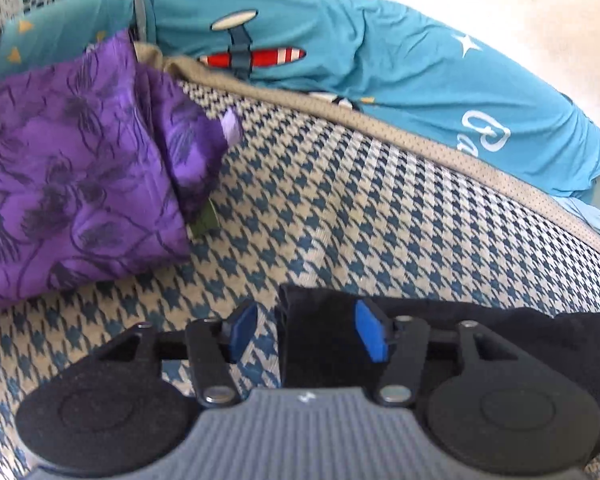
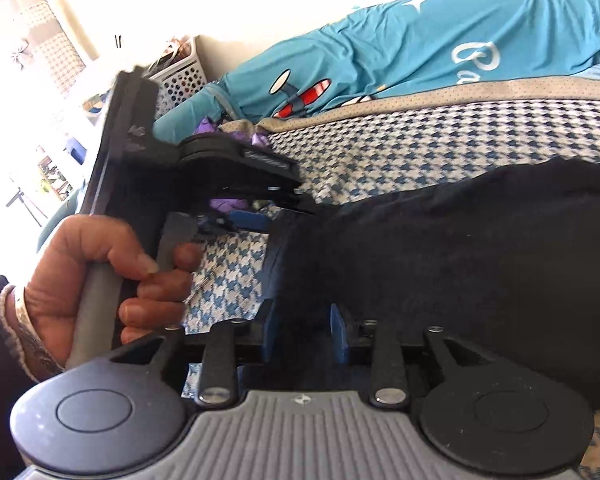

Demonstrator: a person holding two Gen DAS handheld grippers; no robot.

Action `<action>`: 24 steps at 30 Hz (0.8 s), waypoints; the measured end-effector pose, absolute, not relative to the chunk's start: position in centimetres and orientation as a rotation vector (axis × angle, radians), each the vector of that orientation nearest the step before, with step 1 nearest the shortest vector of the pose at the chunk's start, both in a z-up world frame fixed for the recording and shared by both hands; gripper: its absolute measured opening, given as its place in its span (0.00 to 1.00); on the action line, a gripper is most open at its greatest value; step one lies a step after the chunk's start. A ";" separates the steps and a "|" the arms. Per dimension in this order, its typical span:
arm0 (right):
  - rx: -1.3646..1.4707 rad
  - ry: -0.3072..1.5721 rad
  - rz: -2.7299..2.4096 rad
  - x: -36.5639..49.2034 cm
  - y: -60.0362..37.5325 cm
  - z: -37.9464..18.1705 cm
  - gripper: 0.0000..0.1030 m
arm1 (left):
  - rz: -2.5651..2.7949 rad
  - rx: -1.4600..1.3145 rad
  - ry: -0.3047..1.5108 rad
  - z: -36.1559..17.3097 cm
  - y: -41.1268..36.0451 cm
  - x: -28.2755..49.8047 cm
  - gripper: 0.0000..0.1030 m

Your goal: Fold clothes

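You are working on a bed (image 1: 340,208) covered in a blue-and-white houndstooth spread, with a turquoise quilt (image 1: 420,76) bunched along its far edge. The black garment (image 2: 460,260) you are folding lies on the spread toward the near edge, its straight left end facing both tools. A folded purple cloth (image 1: 72,184) sits toward the far left part of the bed, well apart from the black one, and looks already done.

Your left gripper (image 1: 306,330) has its blue pads spread, and the corner of the black garment sits in the gap beside the right pad (image 1: 370,334); nothing is pinched yet. Your right gripper (image 2: 304,336) is also spread at the same end, with dark cloth lying between and over its fingers, though shadow hides whether it touches the pads. From the right camera you can see your left hand (image 2: 100,280) on the other tool's handle.

This looks like the start of a fold: taking up the two corners of that end. Next, close both tools on the cloth together, taking every layer at each corner, then lift evenly so the edge stays straight.
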State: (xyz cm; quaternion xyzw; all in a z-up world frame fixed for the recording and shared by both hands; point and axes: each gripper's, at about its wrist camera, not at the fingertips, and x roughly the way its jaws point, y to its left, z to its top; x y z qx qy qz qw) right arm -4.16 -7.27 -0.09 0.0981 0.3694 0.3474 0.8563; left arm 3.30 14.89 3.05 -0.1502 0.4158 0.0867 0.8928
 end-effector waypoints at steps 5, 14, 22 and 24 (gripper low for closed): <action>0.182 0.764 0.662 -4.4 -9.8 1.2 0.30 | 0.083 -0.340 0.830 4.1 13.8 2.5 0.59; 0.158 0.727 0.513 -2.4 -17.2 3.5 0.38 | -0.111 -0.348 0.895 2.7 8.8 2.7 0.70; 0.172 0.706 0.354 1.1 -24.0 3.5 0.38 | -0.154 -0.319 0.930 1.5 5.8 3.5 0.73; 0.169 0.696 0.322 2.0 -25.3 3.5 0.38 | -0.163 -0.309 0.946 1.2 5.3 3.7 0.73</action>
